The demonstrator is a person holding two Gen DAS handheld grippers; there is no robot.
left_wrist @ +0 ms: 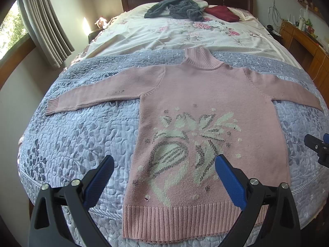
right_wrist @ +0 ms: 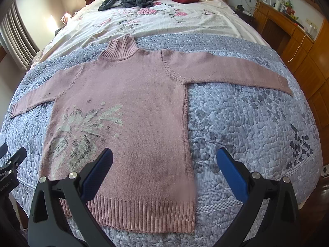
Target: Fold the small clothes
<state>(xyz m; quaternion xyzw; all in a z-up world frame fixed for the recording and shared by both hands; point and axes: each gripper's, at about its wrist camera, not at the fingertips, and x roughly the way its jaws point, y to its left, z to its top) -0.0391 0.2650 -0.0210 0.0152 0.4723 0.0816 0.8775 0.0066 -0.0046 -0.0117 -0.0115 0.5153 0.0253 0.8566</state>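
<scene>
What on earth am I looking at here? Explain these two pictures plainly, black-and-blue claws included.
No robot: a person holds two hand-held clamps, each with a wide-angle camera looking along its fingers. One picture is from the left gripper, the other from the right gripper. Both are open and hold nothing. On the grey quilt a pink sweater lies flat, sleeves spread, unfolded. Further up the bed lie a grey garment and a dark red one.
</scene>
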